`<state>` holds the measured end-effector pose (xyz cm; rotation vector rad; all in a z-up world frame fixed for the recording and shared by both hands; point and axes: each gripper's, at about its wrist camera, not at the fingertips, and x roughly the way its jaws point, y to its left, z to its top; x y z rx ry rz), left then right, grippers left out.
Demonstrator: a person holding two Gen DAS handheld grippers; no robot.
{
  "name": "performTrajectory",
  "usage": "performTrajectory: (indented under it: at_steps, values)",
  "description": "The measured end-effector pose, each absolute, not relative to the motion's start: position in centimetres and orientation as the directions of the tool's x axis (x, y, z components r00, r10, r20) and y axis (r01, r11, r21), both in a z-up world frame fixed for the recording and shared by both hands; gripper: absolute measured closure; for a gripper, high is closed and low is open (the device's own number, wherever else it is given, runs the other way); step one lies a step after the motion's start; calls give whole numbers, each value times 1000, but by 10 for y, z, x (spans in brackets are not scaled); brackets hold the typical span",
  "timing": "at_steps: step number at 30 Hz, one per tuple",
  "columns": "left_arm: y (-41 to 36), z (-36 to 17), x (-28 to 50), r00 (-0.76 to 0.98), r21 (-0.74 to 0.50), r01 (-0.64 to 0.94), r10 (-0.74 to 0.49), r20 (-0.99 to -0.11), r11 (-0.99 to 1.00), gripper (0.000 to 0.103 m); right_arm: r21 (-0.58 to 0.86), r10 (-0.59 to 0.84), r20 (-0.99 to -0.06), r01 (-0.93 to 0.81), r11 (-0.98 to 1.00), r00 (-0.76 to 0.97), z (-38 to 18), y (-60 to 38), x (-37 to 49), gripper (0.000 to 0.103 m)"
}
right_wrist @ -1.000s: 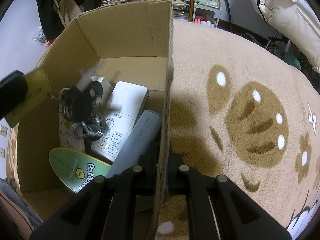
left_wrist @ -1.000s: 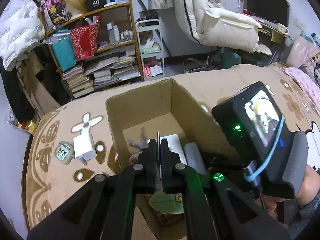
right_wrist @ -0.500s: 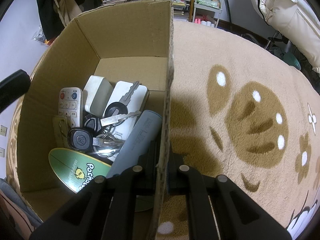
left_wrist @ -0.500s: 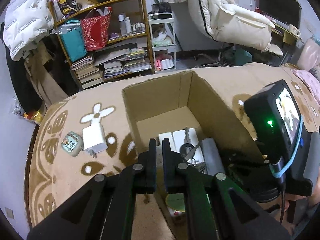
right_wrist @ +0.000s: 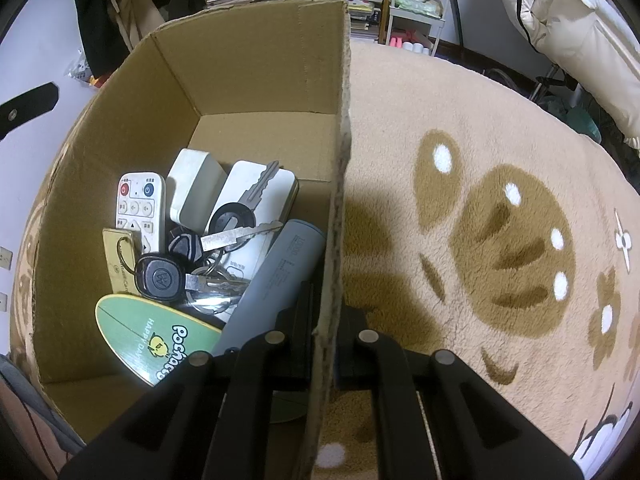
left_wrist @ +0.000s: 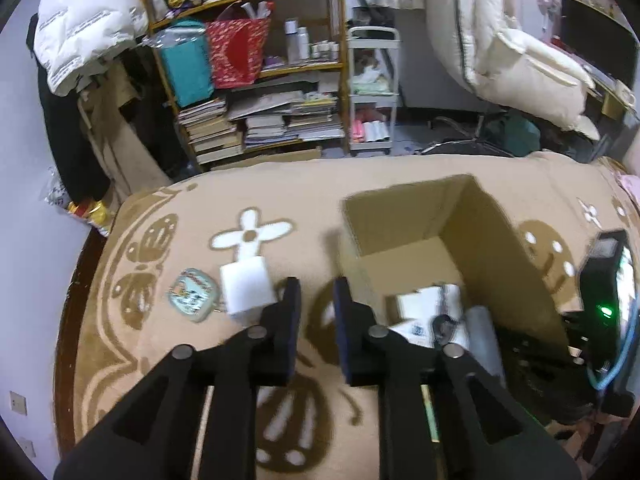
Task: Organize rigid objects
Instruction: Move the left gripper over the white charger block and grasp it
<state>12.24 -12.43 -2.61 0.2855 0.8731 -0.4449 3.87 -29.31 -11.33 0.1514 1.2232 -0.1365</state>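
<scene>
Your left gripper (left_wrist: pixel 316 304) has open jaws w/ nothing in them, low center of its view, aimed at the blanket (left_wrist: pixel 280 192) near the white charger block (left_wrist: pixel 247 286) and the round tin (left_wrist: pixel 193 295). Those two look like what's left to pack. Your right gripper (right_wrist: pixel 323 336) has its jaws pinched on the box wall (right_wrist: pixel 338 200), prob. to keep the box from sliding. Keys (right_wrist: pixel 224 236), remotes (right_wrist: pixel 140 204) etc. are inside, lower left of that view.
</scene>
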Motion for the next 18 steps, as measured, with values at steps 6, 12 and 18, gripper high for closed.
performTrajectory:
  at_steps: [6,12,18]
  values:
    - [-99,-30,160,561,54,449,-234,-794,892,33,39,-24,-943,182,982,332,-113,-293,38,95]
    - [-82,-41,195,547,19,408,-227,-806,913,4,38,-23,-945,179,983,327,-113,-292,38,95]
    - [-81,-69,219,517,19,377,-194,-833,926,4,39,-20,-948,179,983,317,-115,-292,38,94]
